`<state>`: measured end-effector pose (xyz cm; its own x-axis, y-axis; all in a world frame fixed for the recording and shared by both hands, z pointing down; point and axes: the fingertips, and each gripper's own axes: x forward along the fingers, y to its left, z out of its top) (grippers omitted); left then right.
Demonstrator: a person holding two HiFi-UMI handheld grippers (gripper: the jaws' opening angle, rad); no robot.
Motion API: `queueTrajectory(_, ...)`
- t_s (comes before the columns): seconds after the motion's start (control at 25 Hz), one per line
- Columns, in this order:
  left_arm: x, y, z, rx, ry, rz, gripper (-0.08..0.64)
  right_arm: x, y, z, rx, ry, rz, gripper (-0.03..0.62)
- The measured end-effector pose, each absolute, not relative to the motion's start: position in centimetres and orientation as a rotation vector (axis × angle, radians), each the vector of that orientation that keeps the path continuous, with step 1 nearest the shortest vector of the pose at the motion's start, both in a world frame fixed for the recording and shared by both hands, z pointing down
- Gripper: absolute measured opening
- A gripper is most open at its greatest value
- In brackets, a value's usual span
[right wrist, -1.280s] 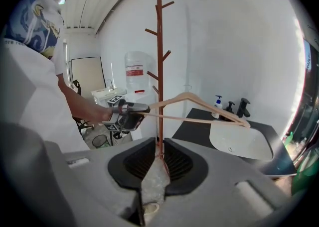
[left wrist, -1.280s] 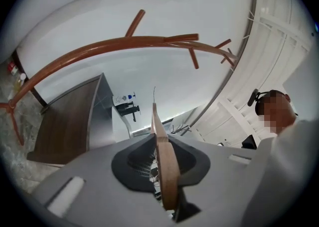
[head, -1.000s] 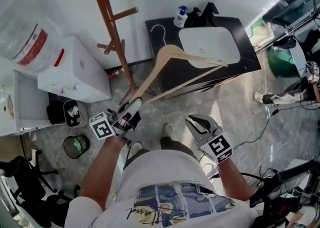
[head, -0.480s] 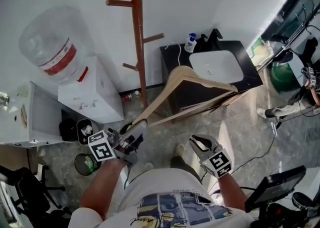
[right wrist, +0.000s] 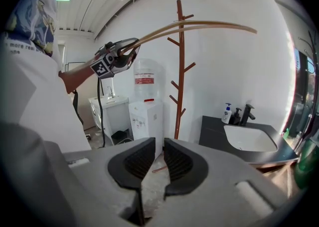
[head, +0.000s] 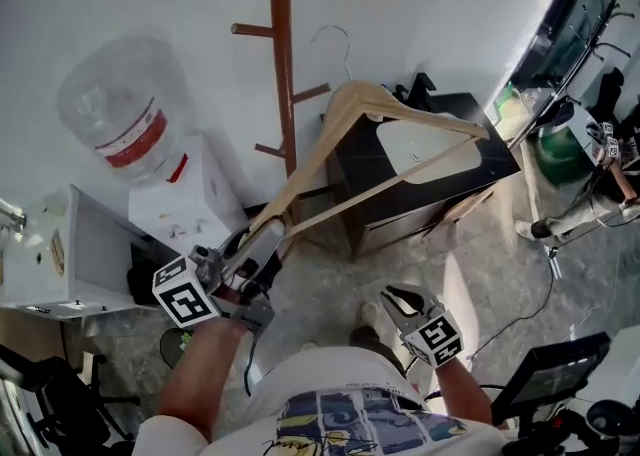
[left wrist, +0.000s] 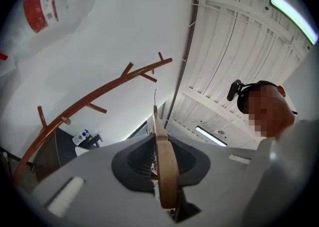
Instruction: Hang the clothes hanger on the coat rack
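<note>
At the left of the head view a clear water bottle [head: 115, 109] sits upside down on a white dispenser [head: 195, 204]; just right of it, lower centre-left, the left gripper [head: 268, 236] points up and to the right. Its jaws are clamped on one end of the wooden clothes hanger [head: 362, 94]. The left gripper view shows the same grip [left wrist: 162, 151], with the hanger [left wrist: 167, 171] edge-on between the pads and the coat rack [left wrist: 99, 91] arching beyond.

The coat rack [head: 284, 64] rises up the centre of the frame, a brown pole with short pegs; the hanger slants from the gripper across the pole's lower part to the upper right. Its wire hook [head: 345, 39] stands just right of the pole, on no peg. Behind the hanger's far end is a black counter [head: 505, 159] with a white sink.

At the lower right the right gripper [head: 398, 296] is held low; its own view [right wrist: 158, 159] shows the jaws a narrow gap apart – nothing between them.
</note>
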<state>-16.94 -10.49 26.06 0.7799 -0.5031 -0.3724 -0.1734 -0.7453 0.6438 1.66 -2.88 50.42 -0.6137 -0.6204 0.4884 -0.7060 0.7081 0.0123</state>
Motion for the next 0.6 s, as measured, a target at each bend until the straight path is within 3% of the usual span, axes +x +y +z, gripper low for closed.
queueTrajectory(0.6, -15.6, -15.4, 17.7, 2.455, -0.544, -0.852, 0.051, 7.0, -6.2, 50.7, 1.072, -2.432, 0.258, 0.058)
